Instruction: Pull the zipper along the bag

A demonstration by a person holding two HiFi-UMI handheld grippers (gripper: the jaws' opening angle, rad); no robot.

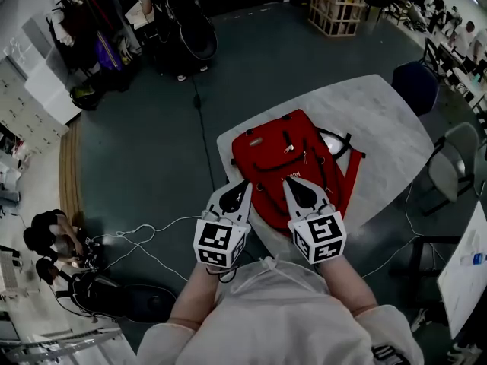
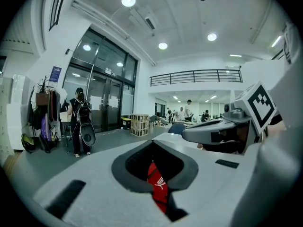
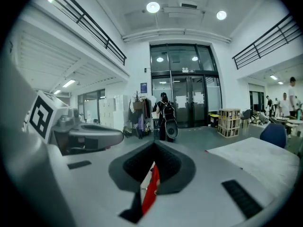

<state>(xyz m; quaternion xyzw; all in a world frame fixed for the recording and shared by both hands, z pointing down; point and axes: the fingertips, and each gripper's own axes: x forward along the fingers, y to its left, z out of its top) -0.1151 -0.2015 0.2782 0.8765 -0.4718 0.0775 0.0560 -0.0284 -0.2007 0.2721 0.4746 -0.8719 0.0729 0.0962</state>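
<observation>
A red backpack (image 1: 285, 154) with black straps lies flat on the white table (image 1: 380, 120). My left gripper (image 1: 245, 182) hovers over the bag's near left corner, its jaws together with nothing between them. My right gripper (image 1: 287, 180) is close beside it over the bag's near end, also shut and holding nothing. In the left gripper view the closed tips (image 2: 154, 142) meet above a strip of red bag (image 2: 158, 186), with the right gripper (image 2: 187, 135) alongside. The right gripper view shows the same: closed tips (image 3: 155, 143) and red fabric (image 3: 151, 190) below them.
Two chairs stand right of the table, a dark one (image 1: 415, 82) and a grey one (image 1: 449, 162). White cables (image 1: 144, 238) trail over the floor at the left. A wooden crate (image 1: 335, 2) stands far off. A person (image 1: 53, 238) crouches at the left.
</observation>
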